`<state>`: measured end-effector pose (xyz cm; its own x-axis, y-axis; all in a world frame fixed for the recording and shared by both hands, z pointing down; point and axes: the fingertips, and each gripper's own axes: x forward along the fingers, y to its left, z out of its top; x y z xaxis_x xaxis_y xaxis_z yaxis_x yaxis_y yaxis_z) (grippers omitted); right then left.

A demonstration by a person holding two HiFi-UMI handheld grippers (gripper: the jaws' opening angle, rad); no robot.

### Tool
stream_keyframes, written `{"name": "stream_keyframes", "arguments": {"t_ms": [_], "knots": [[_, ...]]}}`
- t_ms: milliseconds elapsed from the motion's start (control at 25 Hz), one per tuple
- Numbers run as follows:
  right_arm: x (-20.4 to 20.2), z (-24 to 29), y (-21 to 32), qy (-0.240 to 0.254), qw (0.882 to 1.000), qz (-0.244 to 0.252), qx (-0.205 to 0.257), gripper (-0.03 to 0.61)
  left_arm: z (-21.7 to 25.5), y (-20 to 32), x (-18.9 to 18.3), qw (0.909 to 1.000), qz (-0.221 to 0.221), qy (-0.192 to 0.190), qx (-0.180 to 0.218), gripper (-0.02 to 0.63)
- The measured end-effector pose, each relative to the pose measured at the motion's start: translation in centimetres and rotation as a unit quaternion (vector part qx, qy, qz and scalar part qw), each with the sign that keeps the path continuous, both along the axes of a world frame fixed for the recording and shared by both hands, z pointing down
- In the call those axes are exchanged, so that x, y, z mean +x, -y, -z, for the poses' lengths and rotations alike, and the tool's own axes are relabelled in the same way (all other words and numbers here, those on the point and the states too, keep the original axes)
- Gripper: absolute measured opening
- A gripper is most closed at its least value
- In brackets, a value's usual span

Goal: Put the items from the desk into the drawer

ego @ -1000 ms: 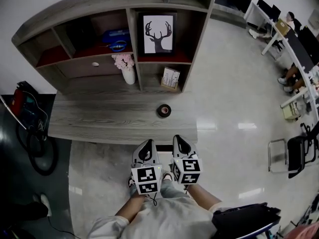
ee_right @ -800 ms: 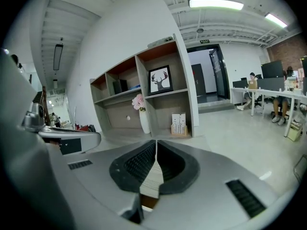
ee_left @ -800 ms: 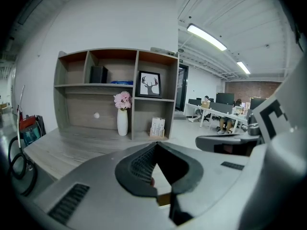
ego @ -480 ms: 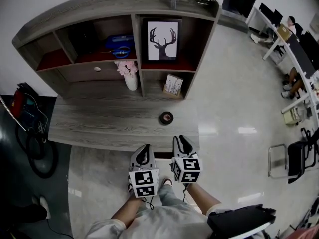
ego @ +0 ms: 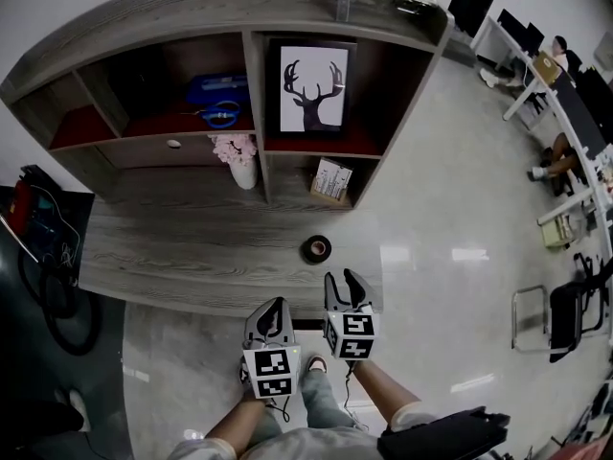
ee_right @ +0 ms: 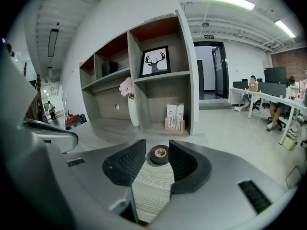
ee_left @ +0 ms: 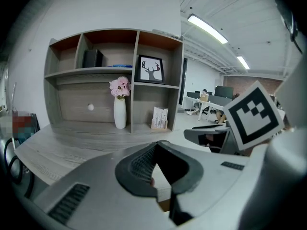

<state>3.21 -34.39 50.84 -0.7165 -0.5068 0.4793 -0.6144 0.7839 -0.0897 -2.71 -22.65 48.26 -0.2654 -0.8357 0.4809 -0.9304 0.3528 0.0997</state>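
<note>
A black tape roll (ego: 316, 248) lies flat near the right end of the grey wooden desk (ego: 192, 247). My right gripper (ego: 346, 283) hovers at the desk's front edge just short of the roll, open and empty. In the right gripper view the tape roll (ee_right: 159, 154) shows between the spread pads of my right gripper (ee_right: 157, 144), still ahead of them. My left gripper (ego: 273, 312) hangs further back off the front edge, and in its own view the left gripper (ee_left: 158, 143) has its tips together, holding nothing. The drawer with a white knob (ego: 173, 144) under the left shelf is shut.
A shelf unit on the desk holds a white vase of pink flowers (ego: 235, 156), a deer picture (ego: 314, 86), a card stand (ego: 331, 180) and a blue box with scissors (ego: 218, 97). Black equipment (ego: 38, 228) stands left of the desk. Office desks and seated people (ego: 565, 94) are far right.
Both grippers have come forward toward the desk's front edge, the right one closing in on the tape roll. The tape roll has stayed in place.
</note>
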Motion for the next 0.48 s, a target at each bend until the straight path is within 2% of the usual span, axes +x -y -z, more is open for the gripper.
{"name": "stream_keyframes", "arguments": {"t_ms": [200, 480], "knots": [[-1.8, -3.0, 0.6, -0.015, 1.000, 0.019, -0.014, 0.176, -1.8, 0.8, -1.1, 1.0000, 0.001, -0.001, -0.001, -0.003], [-3.7, -7.4, 1.8, -0.040, 0.999, 0.025, -0.025, 0.213, -5.4, 0.5, -2.7, 0.9996, 0.014, -0.019, -0.015, -0.003]]}}
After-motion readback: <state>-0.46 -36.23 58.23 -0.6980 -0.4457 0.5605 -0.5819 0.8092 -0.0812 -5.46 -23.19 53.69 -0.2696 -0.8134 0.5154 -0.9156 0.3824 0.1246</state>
